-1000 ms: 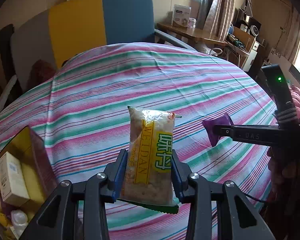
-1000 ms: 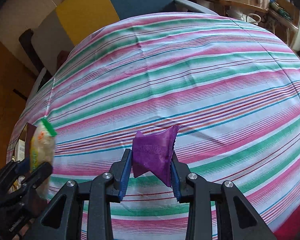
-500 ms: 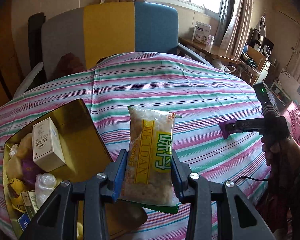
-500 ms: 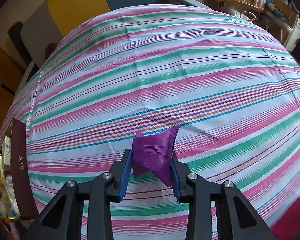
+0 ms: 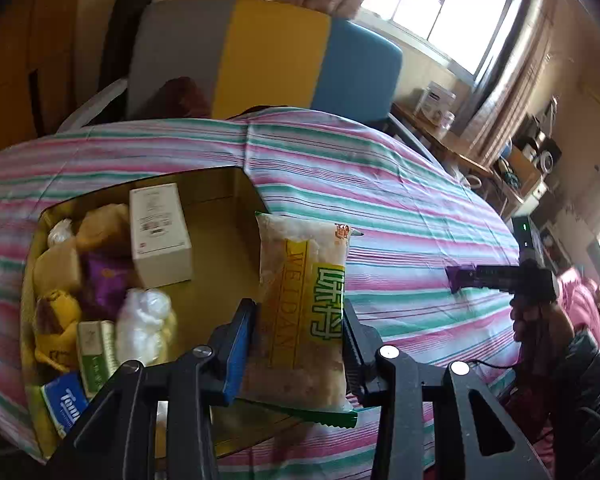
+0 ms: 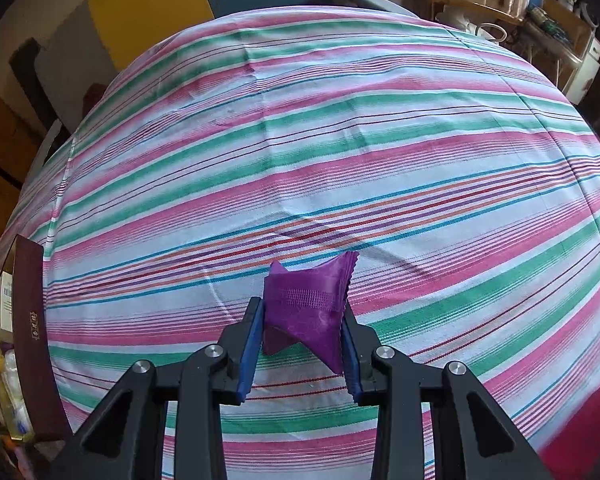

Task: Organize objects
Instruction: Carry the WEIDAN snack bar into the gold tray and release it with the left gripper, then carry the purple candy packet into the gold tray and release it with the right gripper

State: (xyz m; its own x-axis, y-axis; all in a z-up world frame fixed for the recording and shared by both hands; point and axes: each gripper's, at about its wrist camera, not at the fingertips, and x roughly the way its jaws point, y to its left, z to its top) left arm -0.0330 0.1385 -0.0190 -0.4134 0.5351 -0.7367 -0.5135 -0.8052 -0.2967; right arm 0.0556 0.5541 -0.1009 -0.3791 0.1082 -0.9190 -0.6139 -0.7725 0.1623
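Note:
My left gripper (image 5: 296, 320) is shut on a clear snack packet with a yellow and green label (image 5: 304, 304), held upright over the right edge of an open gold-lined box (image 5: 220, 196). The box holds a white carton (image 5: 160, 232), a purple packet (image 5: 104, 280), a blue tissue pack (image 5: 66, 400) and several other items. My right gripper (image 6: 304, 328) is shut on a small purple sachet (image 6: 308, 304) above the striped tablecloth (image 6: 340, 140). It also shows in the left wrist view (image 5: 460, 276) to the right.
The box's dark outer wall (image 6: 32, 340) shows at the left edge of the right wrist view. A grey, yellow and blue chair (image 5: 260, 56) stands behind the table. A wooden side table with clutter (image 5: 460, 148) is at the back right.
My left gripper has swung left with the snack packet, from over the bare cloth to over the open box. The right gripper has held the purple sachet nearly still.

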